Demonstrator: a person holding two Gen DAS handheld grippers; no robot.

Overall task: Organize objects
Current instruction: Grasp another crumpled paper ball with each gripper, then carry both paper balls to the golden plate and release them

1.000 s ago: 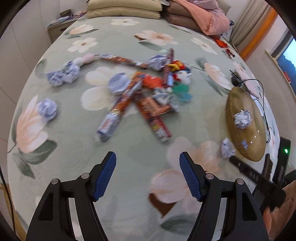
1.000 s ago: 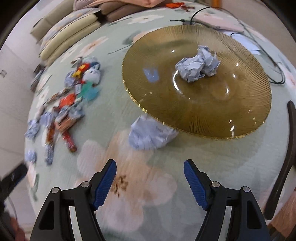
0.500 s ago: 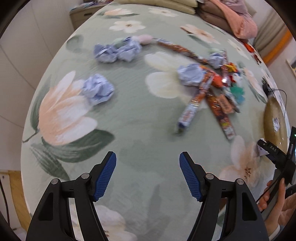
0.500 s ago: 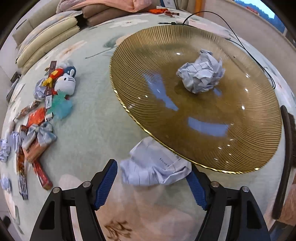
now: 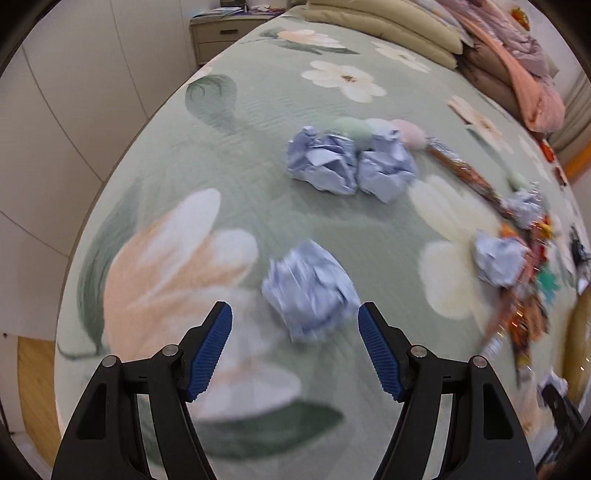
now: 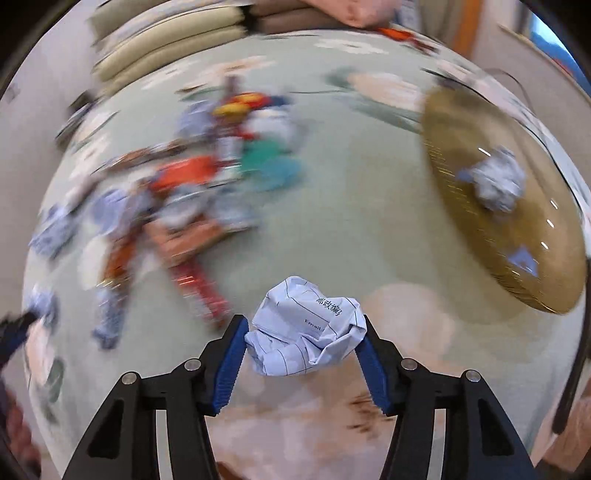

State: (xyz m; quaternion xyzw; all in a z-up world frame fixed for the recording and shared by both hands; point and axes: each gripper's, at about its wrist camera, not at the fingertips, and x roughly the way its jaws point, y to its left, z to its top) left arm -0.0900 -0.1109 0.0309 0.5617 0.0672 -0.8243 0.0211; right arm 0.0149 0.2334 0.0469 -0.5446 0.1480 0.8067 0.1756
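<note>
Two fisheye views look down along hand-held grippers at a bed covered by a pale green floral bedspread [image 5: 236, 122].

In the left wrist view, the left gripper [image 5: 294, 325] hangs over the bedspread with its blue-padded jaws standing apart and gripping nothing. A crumpled paper ball [image 5: 310, 288], blurred, lies on the cover just beyond the fingertips, in line with the gap between them and touching neither pad. Farther up sit two more crumpled balls [image 5: 351, 166], pressed side by side. To the right, another paper ball [image 5: 498, 258] lies at the edge of a blurred heap of snack wrappers and small toys [image 5: 524, 306]. Pillows [image 5: 388, 22] and folded blankets [image 5: 517, 66] are at the head of the bed.

In the right wrist view, the same colourful heap [image 6: 207, 184] spreads across the left side, too smeared to tell item from item. At bottom centre, the right gripper [image 6: 303, 334] is closing, with a lined, printed paper wad [image 6: 306, 328] between its jaws; both pads appear to press its sides. To the right, a ribbed golden plate [image 6: 461, 229] rests on the cover, holding one crumpled paper ball [image 6: 498, 181].
</note>
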